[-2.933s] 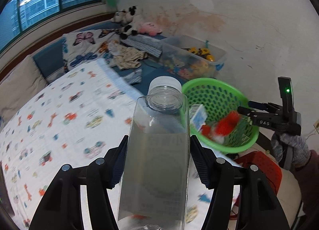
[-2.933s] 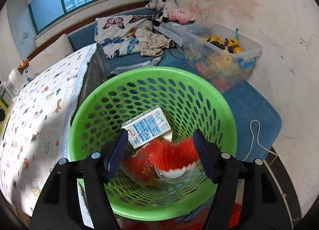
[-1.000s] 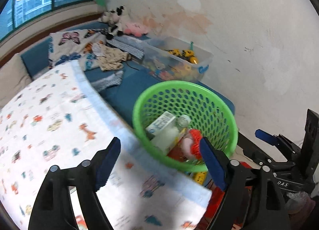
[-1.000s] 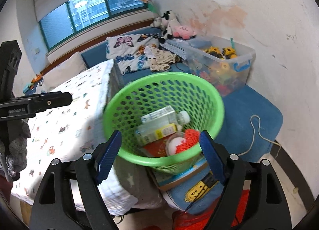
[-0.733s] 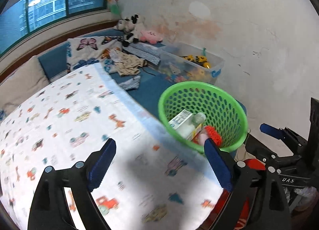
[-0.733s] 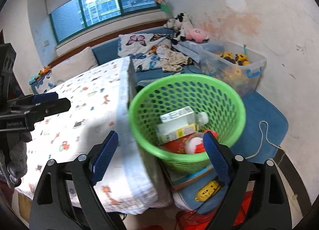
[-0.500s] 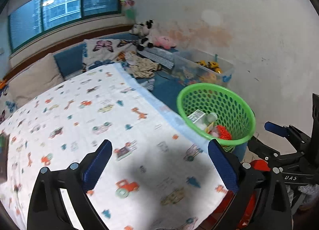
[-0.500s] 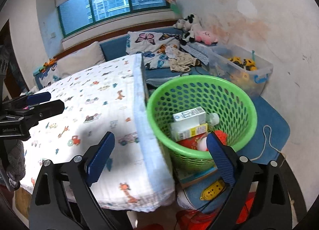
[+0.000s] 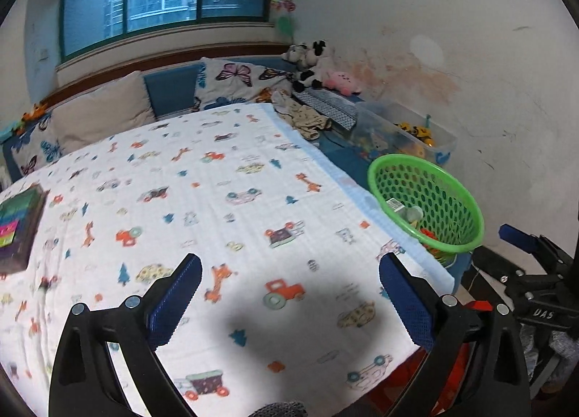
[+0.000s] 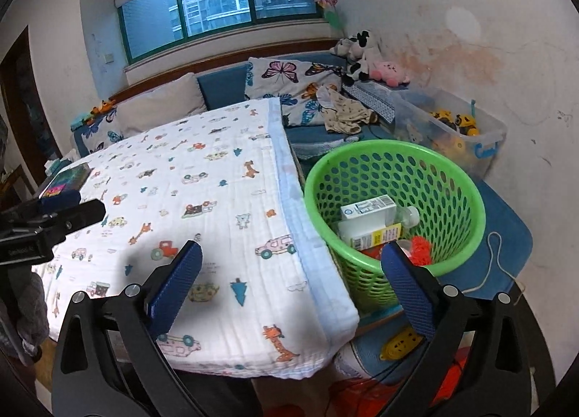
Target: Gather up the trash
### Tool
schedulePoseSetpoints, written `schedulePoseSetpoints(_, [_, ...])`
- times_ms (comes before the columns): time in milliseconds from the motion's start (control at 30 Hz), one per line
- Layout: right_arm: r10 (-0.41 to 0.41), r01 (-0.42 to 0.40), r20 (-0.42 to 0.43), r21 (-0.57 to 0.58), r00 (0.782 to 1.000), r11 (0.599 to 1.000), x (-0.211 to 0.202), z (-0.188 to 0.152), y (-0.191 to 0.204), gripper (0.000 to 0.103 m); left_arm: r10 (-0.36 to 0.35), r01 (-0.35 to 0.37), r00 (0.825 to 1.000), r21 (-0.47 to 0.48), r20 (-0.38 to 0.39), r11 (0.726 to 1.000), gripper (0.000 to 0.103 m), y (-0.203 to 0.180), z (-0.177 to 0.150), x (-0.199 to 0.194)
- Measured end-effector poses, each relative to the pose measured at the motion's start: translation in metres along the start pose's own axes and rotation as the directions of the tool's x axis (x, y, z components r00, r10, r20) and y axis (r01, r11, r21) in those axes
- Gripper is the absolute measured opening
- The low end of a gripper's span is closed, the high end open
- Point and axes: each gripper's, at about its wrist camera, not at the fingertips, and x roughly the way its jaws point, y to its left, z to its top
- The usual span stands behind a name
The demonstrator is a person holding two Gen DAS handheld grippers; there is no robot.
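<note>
A green perforated basket [image 10: 445,164] stands beside the table's right edge; it also shows in the left wrist view [image 9: 466,207]. Inside lie a white carton [image 10: 369,211], a clear plastic bottle [image 10: 409,216] and red trash [image 10: 421,245]. My left gripper [image 9: 289,294] is open and empty above the table's near part. My right gripper [image 10: 289,283] is open and empty above the table's near right corner, left of the basket. The right gripper's blue-tipped fingers [image 9: 521,239] show at the right edge of the left wrist view.
The table carries a white cloth [image 9: 217,200] printed with cars and giraffes. A dark box with coloured stripes [image 9: 18,221] lies at its left edge. Behind are a blue bench with cushions [image 10: 289,80], plush toys [image 10: 362,51] and a clear toy bin [image 10: 463,135].
The bottle left my left gripper and now lies in the basket. Both grippers have pulled back and up from the basket, so more of the table shows.
</note>
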Motion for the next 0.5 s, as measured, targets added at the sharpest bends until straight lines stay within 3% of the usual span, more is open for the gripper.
schedulePoseSetpoints(500, [0.020,-0.020,0.006,-0.051,1.000,0.998,-0.008,0.000,0.027,0.098,0.043,-0.042,0.999,-0.058,0.028,0.997,0.095,0.027,-0.019,-0.018])
